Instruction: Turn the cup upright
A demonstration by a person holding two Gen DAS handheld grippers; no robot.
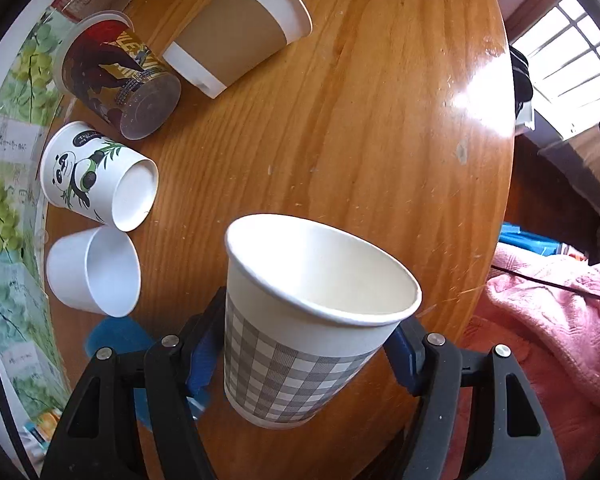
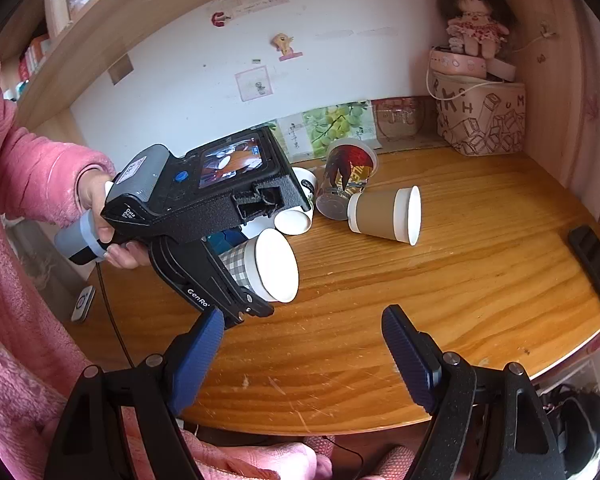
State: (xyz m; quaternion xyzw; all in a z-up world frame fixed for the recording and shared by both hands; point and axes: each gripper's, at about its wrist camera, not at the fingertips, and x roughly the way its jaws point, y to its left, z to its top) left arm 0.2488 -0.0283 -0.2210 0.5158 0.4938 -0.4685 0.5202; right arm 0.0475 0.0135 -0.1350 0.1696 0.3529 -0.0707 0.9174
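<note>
My left gripper is shut on a grey-and-white checked paper cup, blue pads on both sides of its wall. The cup is lifted off the wooden table and tilted, its open mouth facing away from the camera. In the right wrist view the same cup is held on its side above the table by the left gripper, mouth facing right. My right gripper is open and empty, low over the table's front edge.
Several other cups lie on their sides at the back left: a brown-sleeved cup, a dark printed cup, a panda cup, a plain white cup. A patterned box and a black object are on the right.
</note>
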